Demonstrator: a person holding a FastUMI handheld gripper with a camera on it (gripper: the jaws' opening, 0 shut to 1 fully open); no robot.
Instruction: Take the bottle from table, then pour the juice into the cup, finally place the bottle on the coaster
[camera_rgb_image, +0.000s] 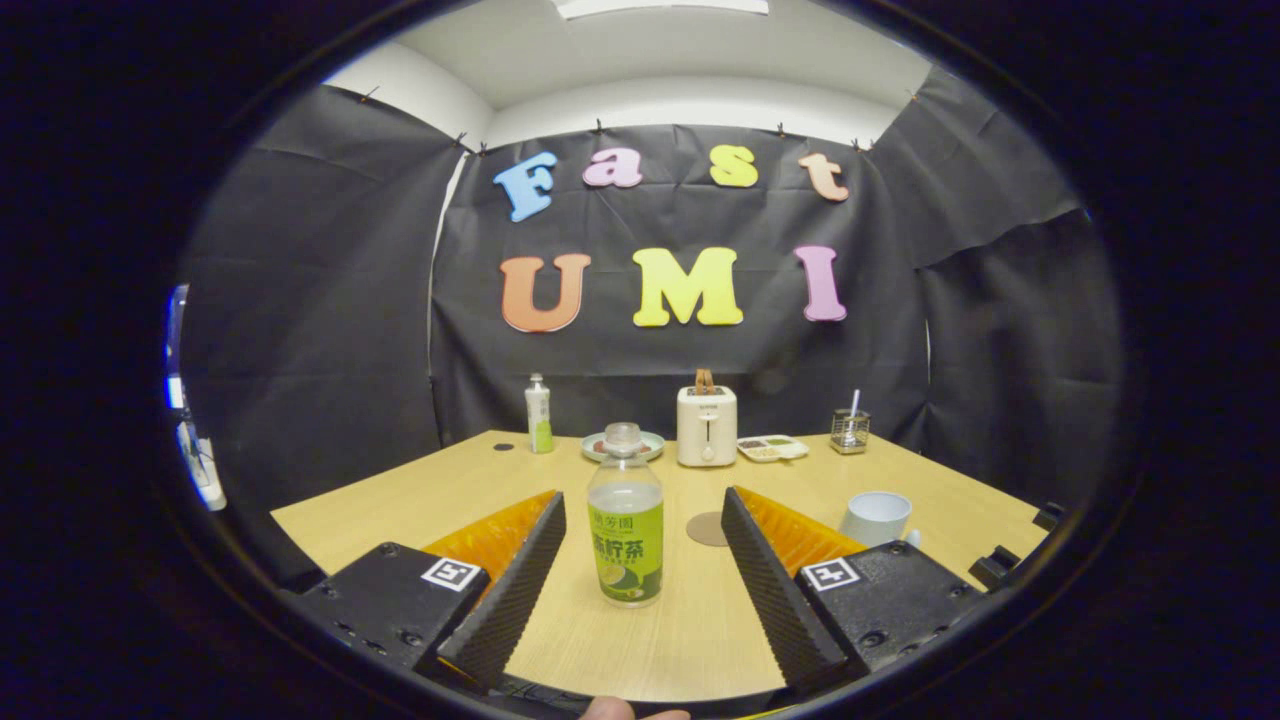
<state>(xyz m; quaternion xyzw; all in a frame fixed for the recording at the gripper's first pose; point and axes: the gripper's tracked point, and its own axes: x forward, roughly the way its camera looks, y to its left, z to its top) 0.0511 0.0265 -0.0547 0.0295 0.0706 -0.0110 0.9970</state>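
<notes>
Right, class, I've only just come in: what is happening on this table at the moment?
A person is holding a hand-held gripper toward a bottle standing upright on the wooden table. Its fingers are open, one on either side of the bottle, not touching it. The round coaster lies beyond the bottle, and the white cup stands off to its right. Nothing has been lifted or poured yet.

The tool (640, 560) showed two long wedge-shaped fingers (515, 590) with ribbed inner faces, standing wide apart. Each sat on a blocky dark housing with small screws and a square black-and-white marker tag, at seven and five o'clock.
</notes>
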